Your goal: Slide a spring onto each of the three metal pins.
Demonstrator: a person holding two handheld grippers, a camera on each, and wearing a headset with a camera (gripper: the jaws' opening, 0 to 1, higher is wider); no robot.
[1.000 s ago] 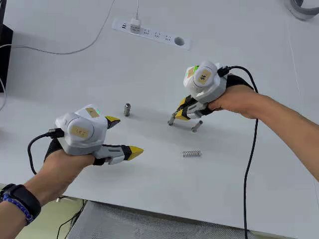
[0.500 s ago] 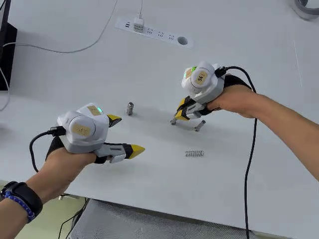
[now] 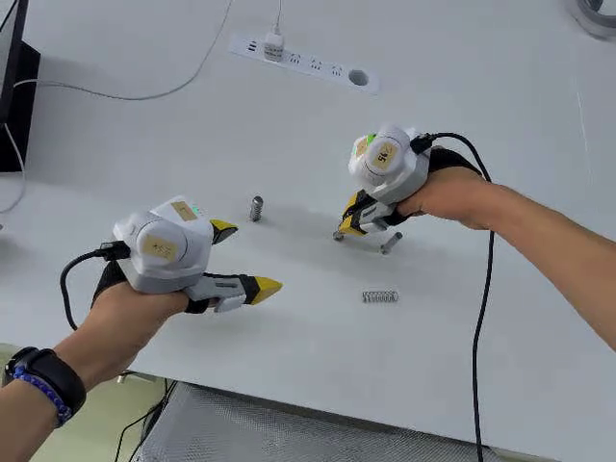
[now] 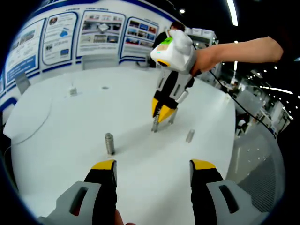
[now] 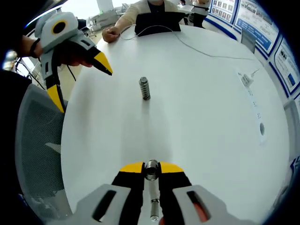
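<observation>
My right gripper (image 3: 347,225) points down at the white table, shut on a spring (image 5: 151,169). That spring (image 4: 155,123) stands with its lower end on the table, and a metal pin (image 5: 153,206) shows between the jaws behind it. A second pin (image 3: 389,243) lies just right of the gripper. Farther left, one pin with a spring on it (image 3: 256,207) stands upright. A loose spring (image 3: 380,296) lies nearer me. My left gripper (image 3: 248,256) hovers open and holds nothing, a short way in front of the standing pin (image 4: 109,143).
A white power strip (image 3: 308,65) with a plugged cable lies at the far side of the table (image 3: 173,144). A dark monitor edge (image 3: 12,96) is at the far left. The right gripper's black cable (image 3: 484,318) hangs over the front edge.
The head view has shifted slightly. Both grippers and the parts keep their places.
</observation>
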